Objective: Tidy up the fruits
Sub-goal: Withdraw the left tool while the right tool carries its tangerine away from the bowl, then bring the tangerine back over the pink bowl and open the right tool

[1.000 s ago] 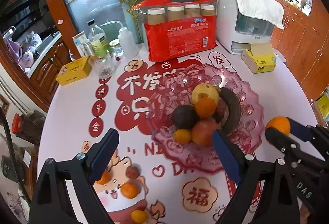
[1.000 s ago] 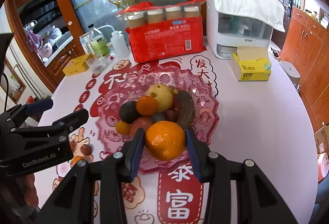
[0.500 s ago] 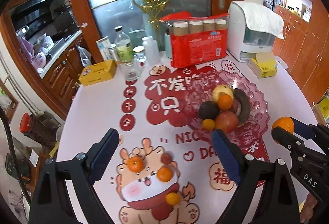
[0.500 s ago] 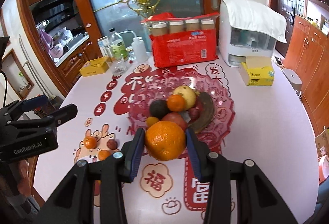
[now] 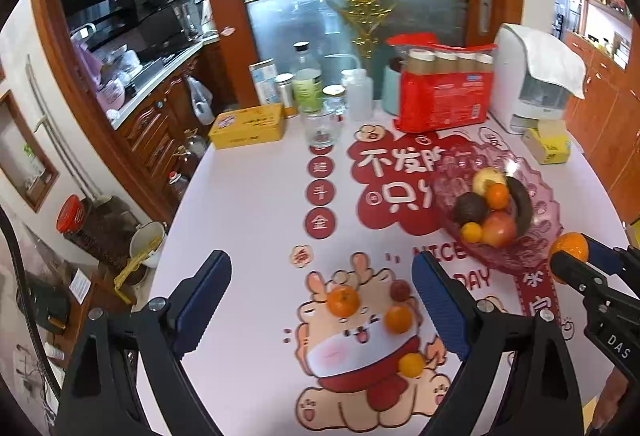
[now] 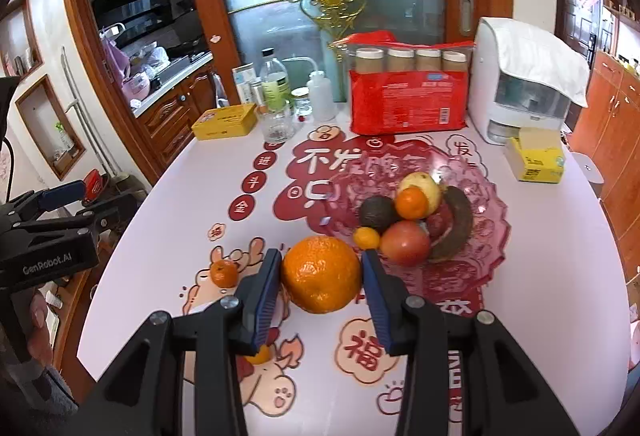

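While right gripper (image 6: 321, 272) clamps orange (image 6: 320, 273), left gripper (image 5: 320, 296) gapes over table (image 5: 248, 204).

Black-framed left gripper (image 5: 322, 310) and right gripper (image 6: 320, 276); blue-padded jaws; silver screws; white lettering

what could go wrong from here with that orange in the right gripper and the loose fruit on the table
1. The right gripper pinches the big orange only at its sides; a round fruit might slip out.
2. The pink glass dish is already heaped, so adding the orange could send fruit rolling.
3. The open left gripper hangs over small loose oranges; a nudge may roll them toward the table edge.
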Tool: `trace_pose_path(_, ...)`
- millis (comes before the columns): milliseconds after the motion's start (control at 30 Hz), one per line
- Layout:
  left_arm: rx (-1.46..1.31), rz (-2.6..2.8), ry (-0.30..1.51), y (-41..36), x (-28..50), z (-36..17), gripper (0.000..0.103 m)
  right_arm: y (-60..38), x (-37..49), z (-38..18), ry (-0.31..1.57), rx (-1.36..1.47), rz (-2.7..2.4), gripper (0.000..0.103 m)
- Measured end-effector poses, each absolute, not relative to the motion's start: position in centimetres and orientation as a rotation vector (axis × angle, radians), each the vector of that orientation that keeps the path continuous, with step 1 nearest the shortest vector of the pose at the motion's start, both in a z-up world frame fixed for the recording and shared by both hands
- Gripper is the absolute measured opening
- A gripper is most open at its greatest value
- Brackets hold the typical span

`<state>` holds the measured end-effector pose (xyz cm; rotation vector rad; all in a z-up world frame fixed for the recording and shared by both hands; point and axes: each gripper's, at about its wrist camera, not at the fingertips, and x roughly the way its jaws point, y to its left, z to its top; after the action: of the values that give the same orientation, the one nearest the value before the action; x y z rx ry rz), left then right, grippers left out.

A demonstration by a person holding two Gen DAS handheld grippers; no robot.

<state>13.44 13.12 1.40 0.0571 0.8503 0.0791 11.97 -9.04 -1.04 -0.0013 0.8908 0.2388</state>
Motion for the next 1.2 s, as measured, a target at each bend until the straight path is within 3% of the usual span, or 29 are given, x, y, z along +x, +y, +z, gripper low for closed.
trace_pose_path(467, 0.044, 0.079, 0.919, 16.6, 14.7, -2.2, 0.091, -5.9, 13.5, -3.0, 0.871, -0.064, 0.199, 0.041)
trace_pose_path(1000, 0.024, 0.084, 0.971, 16.9, 16.9, -4.8, 0.091, -13.6, 22.1, -8.9, 0.995, -0.034, -0.009, 0.041)
trace_pose_path(1067, 0.025, 0.083, 0.973, 16.7, 17.1, -4.9, 0.091, -13.7, 22.3, -9.1, 0.997, -0.027, 0.0, 0.045)
trace_pose_path(1133, 0.024, 0.079, 0.975, 16.6, 17.3, -5.0, 0.091, -13.7, 22.4, -9.0, 0.984, -0.029, -0.008, 0.062)
trace_pose_path(1200, 0.025, 0.076, 0.978, 16.4, 17.6, -5.2, 0.091, -13.6, 22.4, -8.7, 0.961, -0.03, -0.018, 0.068)
